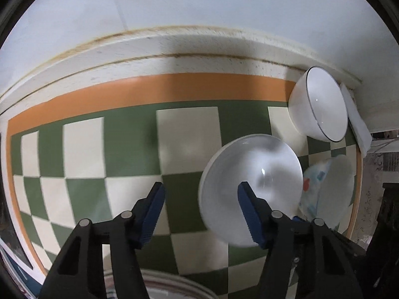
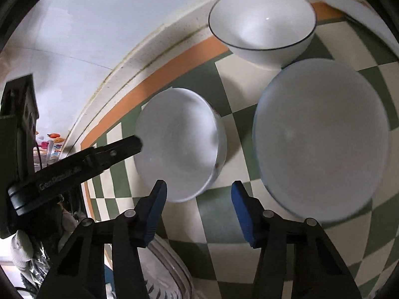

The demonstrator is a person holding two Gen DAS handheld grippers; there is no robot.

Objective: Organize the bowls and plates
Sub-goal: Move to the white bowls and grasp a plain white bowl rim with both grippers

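Observation:
Three bowls stand on a green and cream checked cloth. A plain white bowl (image 1: 251, 189) (image 2: 179, 144) is nearest. A white bowl with a dark rim (image 1: 321, 104) (image 2: 261, 22) stands by the wall. A wide bowl with a coloured pattern outside (image 1: 329, 186) (image 2: 321, 137) is to the right. My left gripper (image 1: 200, 194) is open, its right finger over the plain bowl's rim. My right gripper (image 2: 198, 191) is open and empty, just in front of the plain bowl. The left gripper's finger (image 2: 124, 147) reaches the plain bowl's left edge in the right wrist view.
A clear glass dish rim (image 1: 169, 284) (image 2: 172, 269) lies under both grippers at the table's near edge. A white wall (image 1: 199, 5) and its ledge run behind the table. A white flat block (image 1: 356, 119) leans at the back right corner. Clutter (image 2: 49, 142) sits at far left.

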